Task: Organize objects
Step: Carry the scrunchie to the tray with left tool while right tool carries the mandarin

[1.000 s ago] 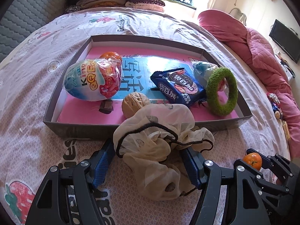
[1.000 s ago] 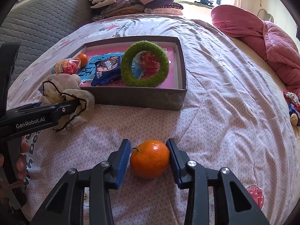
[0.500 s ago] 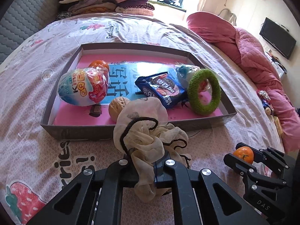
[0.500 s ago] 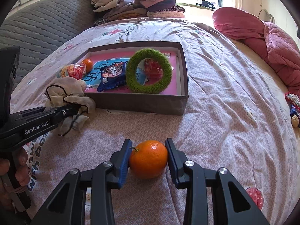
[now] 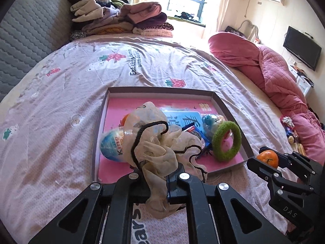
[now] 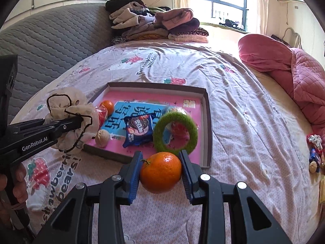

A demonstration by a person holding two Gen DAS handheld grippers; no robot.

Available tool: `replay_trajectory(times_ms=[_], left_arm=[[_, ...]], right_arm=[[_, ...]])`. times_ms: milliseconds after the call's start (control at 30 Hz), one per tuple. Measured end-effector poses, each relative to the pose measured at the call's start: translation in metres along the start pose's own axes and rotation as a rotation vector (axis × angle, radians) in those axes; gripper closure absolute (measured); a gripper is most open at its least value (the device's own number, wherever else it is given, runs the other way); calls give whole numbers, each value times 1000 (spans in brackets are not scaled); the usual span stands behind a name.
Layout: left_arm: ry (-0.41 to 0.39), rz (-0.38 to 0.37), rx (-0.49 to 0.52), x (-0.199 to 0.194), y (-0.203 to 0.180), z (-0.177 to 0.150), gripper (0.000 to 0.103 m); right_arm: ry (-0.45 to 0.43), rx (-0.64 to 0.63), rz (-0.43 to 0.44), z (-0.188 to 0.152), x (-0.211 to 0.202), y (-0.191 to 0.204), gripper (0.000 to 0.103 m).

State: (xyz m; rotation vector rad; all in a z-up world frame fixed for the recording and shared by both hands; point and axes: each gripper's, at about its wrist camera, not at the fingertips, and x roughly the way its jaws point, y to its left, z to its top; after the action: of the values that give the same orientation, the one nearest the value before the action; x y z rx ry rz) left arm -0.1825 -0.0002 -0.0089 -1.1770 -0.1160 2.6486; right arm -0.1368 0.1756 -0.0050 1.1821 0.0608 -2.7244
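Observation:
My left gripper is shut on a cream drawstring pouch with a black cord, held off the bed in front of the shallow grey box; the pouch hangs by the box's near left corner in the right wrist view. My right gripper is shut on an orange tangerine, lifted above the bedspread just before the box's front wall; in the left wrist view the tangerine shows at right. The pink-bottomed box holds a green ring, a blue cookie packet, a walnut, a second tangerine and a plastic toy egg.
The box lies on a pinkish strawberry-print bedspread. A pile of folded clothes sits at the bed's far end, a pink quilt along the right. Small toys lie at the right edge. A hand grips the left tool.
The left jaws closed on the pouch and lifted it off the bed. The right gripper rose with the tangerine. Both moved towards the box.

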Motion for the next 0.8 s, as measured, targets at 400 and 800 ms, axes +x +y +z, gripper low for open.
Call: replay_trajectory(times_ms=[400, 800], left_arm=[[-10, 49, -20, 22, 43, 32, 94], [7, 52, 10, 42, 46, 7, 93]], right_arm=[[-9, -41, 31, 50, 47, 31, 66], [68, -59, 26, 35, 95, 43, 66]])
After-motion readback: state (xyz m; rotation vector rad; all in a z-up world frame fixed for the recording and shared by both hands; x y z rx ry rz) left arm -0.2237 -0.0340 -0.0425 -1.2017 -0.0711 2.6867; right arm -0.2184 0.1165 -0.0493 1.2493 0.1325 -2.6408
